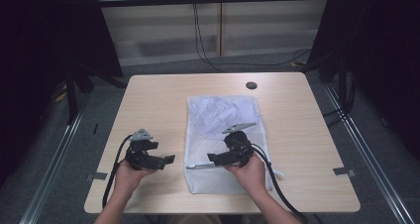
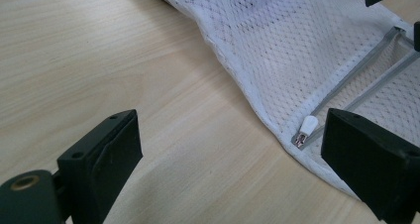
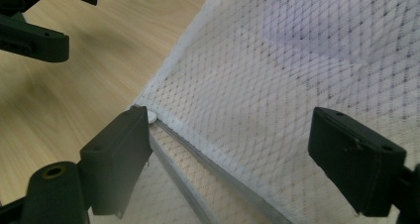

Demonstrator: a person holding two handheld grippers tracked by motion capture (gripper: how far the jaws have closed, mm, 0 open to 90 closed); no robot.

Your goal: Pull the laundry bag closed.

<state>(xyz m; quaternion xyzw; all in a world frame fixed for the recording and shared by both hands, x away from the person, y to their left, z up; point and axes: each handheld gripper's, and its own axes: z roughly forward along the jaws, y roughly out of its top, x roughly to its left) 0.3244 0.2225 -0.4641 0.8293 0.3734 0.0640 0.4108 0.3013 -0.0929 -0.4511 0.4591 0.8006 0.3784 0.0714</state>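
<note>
A white mesh zip bag lies flat in the middle of the wooden table, with pale cloth inside its far half. Its grey zipper runs across the near part, open in a narrow slit. The white zipper pull sits at the bag's left edge. My left gripper rests on the table just left of the bag, open, with the pull just inside its right jaw. My right gripper hovers over the bag's near half, open, mesh between its jaws and the pull by its left jaw.
A black round grommet sits in the table's far edge area. Small metal brackets stick out at the table's near sides. Cables trail on the floor behind, and dark curtains flank the table.
</note>
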